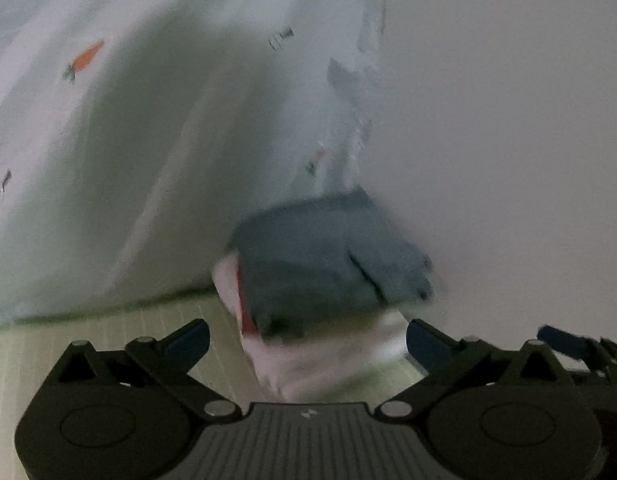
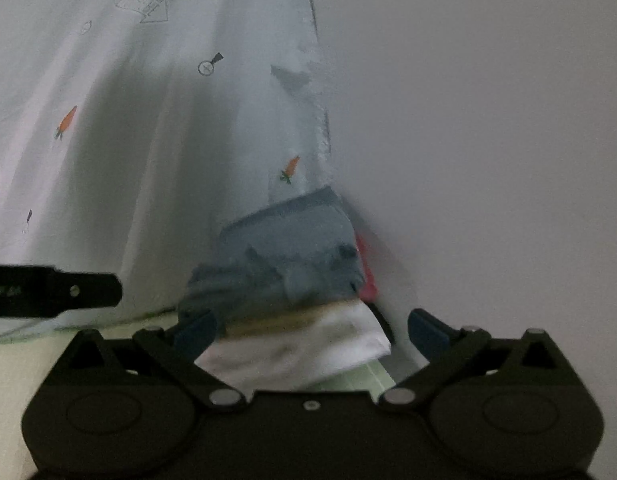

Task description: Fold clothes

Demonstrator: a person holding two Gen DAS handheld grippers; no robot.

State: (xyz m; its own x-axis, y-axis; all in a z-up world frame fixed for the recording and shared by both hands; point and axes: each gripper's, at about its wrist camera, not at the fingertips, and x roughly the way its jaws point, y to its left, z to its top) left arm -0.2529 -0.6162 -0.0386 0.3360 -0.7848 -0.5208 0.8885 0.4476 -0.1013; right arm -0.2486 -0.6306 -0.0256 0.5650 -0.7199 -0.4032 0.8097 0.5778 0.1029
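Note:
A stack of folded clothes lies on the green striped mat against the wall: a blue-grey folded garment (image 1: 328, 256) on top, a white garment (image 1: 276, 364) with a red part under it. The same stack shows in the right wrist view, with the blue-grey garment (image 2: 288, 256) over the white one (image 2: 300, 348) and a red edge (image 2: 366, 268) at the right. My left gripper (image 1: 308, 340) is open, its fingers either side of the stack's near end. My right gripper (image 2: 312, 328) is open, also straddling the stack. Neither holds cloth.
A white sheet with carrot prints (image 1: 84, 56) hangs at the left and behind the stack (image 2: 66, 120). A plain white wall (image 1: 508, 140) fills the right. The left gripper's finger (image 2: 88, 284) shows at the right wrist view's left edge, and the right gripper's finger (image 1: 564, 340) at the left wrist view's right edge.

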